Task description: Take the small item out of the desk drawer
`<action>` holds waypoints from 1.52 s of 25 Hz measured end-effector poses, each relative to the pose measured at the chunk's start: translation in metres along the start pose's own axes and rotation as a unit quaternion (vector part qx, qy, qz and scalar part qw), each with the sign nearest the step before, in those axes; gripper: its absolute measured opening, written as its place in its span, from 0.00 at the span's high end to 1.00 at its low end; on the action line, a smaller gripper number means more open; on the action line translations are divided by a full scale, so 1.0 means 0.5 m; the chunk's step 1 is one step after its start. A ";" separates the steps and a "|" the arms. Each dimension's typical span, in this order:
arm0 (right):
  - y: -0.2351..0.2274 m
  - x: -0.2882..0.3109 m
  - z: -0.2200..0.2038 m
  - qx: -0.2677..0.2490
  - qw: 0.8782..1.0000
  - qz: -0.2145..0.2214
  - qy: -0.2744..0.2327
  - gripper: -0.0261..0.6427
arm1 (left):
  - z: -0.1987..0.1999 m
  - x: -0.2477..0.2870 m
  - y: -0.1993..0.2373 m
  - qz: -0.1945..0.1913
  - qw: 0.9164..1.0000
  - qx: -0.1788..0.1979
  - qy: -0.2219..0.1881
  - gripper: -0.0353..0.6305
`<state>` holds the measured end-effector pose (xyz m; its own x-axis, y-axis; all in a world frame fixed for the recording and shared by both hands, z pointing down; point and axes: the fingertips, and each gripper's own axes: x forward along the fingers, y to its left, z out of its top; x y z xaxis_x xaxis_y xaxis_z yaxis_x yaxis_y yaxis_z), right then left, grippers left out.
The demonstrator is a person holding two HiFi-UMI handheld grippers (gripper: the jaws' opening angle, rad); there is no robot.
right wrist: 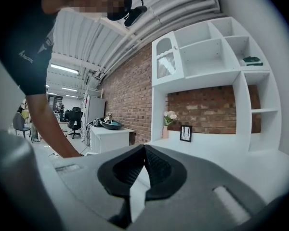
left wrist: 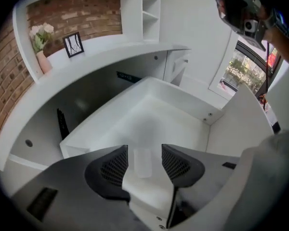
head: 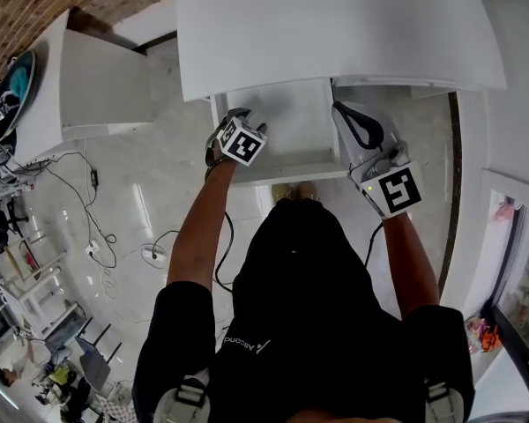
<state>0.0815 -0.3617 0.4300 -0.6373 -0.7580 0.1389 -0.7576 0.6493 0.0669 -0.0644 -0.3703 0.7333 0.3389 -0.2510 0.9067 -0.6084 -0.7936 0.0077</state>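
Head view
- Desk: the white desk (head: 335, 33) fills the top of the picture, and the drawer (head: 286, 173) stands pulled out beneath its edge, towards the person.
- Left gripper: the left gripper (head: 247, 120) sits over the drawer's front left corner, its marker cube uppermost.
- Right gripper: the right gripper (head: 353, 117) is held just outside the drawer's right wall, black jaws pointing towards the desk.
- Small item: not to be made out here; the drawer floor that shows is plain white.

Left gripper view
- Jaws: the left gripper (left wrist: 144, 148) has its two black jaws apart, closed on nothing.
- Small item: the small item (left wrist: 143, 162), pale and a rounded oblong, lies at the near end of the drawer (left wrist: 183, 124), down between the two jaws.
- Relation to jaws: a strip of white shows on each side of it, so neither jaw touches it; it sits about midway between them.
- Heading: its long axis runs straight away from the camera, in line with the jaws, the far end towards the drawer's back wall.

Right gripper view
- Jaws: the right gripper (right wrist: 144, 149) has its jaws together, tips meeting, nothing held.
- Beyond: the desk top (right wrist: 216, 148), a vase of flowers (right wrist: 168, 121), a small frame (right wrist: 186, 133) and white shelves (right wrist: 216, 57) against brick.
- Small item: not in this view.
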 end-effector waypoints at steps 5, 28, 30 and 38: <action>-0.028 0.030 -0.048 0.037 0.999 -0.012 0.017 0.96 | -0.039 0.093 0.017 -0.020 0.999 -0.003 0.042 0.63; -0.065 0.021 -0.131 0.069 0.997 -0.029 0.036 0.96 | -0.048 0.148 0.016 -0.020 0.997 -0.021 0.067 0.68; -0.060 0.012 -0.123 0.067 0.997 -0.027 0.031 0.96 | -0.017 0.111 0.012 -0.011 0.999 -0.024 0.034 0.68; -0.027 -0.021 -0.049 0.055 0.998 -0.025 -0.007 0.96 | 0.121 -0.112 -0.050 0.006 0.990 -0.031 -0.134 0.68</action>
<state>0.1019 -0.3611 0.4518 -0.5991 -0.7909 0.1247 -0.7993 0.5999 -0.0360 -0.0247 -0.3698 0.6570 0.5046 -0.4052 0.7624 -0.6535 -0.7563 0.0306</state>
